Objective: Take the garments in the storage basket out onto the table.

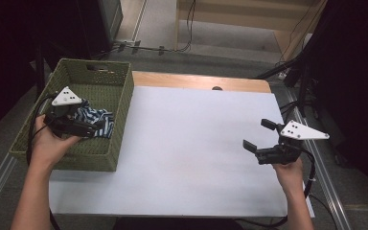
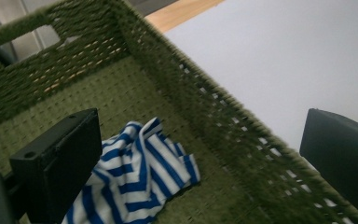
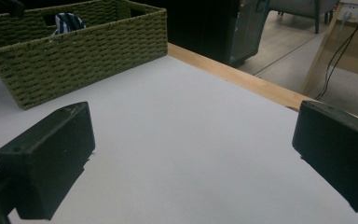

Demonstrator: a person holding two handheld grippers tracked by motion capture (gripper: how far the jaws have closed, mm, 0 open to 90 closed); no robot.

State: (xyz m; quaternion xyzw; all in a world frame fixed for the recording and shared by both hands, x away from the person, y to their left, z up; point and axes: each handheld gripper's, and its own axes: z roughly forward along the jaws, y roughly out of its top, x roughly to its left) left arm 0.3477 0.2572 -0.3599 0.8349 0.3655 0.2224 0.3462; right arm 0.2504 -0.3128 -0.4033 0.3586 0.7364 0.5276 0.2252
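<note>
A blue-and-white striped cloth (image 1: 100, 120) lies crumpled on the bottom of a green woven basket (image 1: 124, 108) at the table's left edge. My left gripper (image 1: 93, 126) hovers over the basket's near half, open. In the left gripper view the cloth (image 2: 140, 172) rests loose beside the left jaw, the basket wall (image 2: 205, 107) runs between the jaws, and the left gripper (image 2: 198, 163) holds nothing. My right gripper (image 1: 258, 134) stands open above the table's right side. The right gripper (image 3: 193, 158) has bare white surface between its jaws, with the basket (image 3: 74, 51) and cloth (image 3: 67, 21) far off.
The white table top (image 1: 196, 143) spreads between the two grippers, with a wooden strip (image 1: 196, 80) along its far edge and a small dark spot (image 1: 216, 88) there. Cables and dark stands occupy the floor beyond and to the right.
</note>
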